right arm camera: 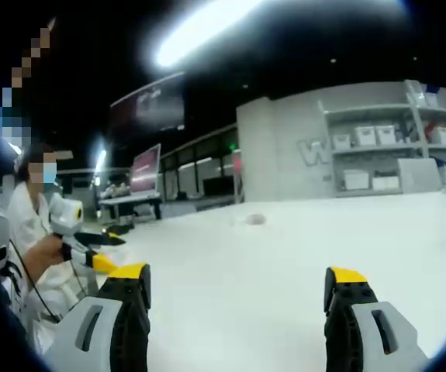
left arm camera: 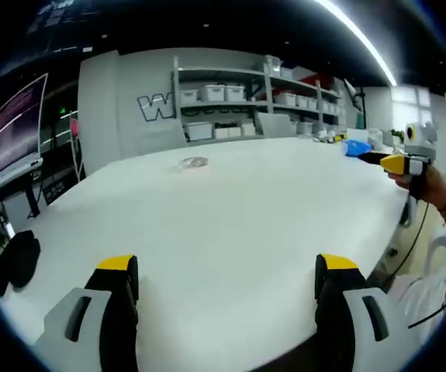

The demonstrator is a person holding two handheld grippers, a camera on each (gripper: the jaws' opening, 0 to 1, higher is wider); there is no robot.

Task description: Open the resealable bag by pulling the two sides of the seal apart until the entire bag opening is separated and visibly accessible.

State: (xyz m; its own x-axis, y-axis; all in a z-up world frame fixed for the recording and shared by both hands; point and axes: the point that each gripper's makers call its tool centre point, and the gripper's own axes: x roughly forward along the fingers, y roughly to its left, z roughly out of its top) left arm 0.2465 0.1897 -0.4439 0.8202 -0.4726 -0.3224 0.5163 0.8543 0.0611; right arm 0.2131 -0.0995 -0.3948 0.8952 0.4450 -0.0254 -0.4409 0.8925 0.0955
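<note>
Left gripper (left arm camera: 226,287) and right gripper (right arm camera: 238,298): jaws apart, holding nothing, poised over the bench's (left arm camera: 230,225) near edge, evidently ahead of any approach. The bag (left arm camera: 194,163) lies untouched, well apart, toward the far edge.

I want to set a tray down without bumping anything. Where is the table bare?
The table is bare from the left gripper up to the resealable bag. It is crowded at the far right corner, around the blue item.
</note>
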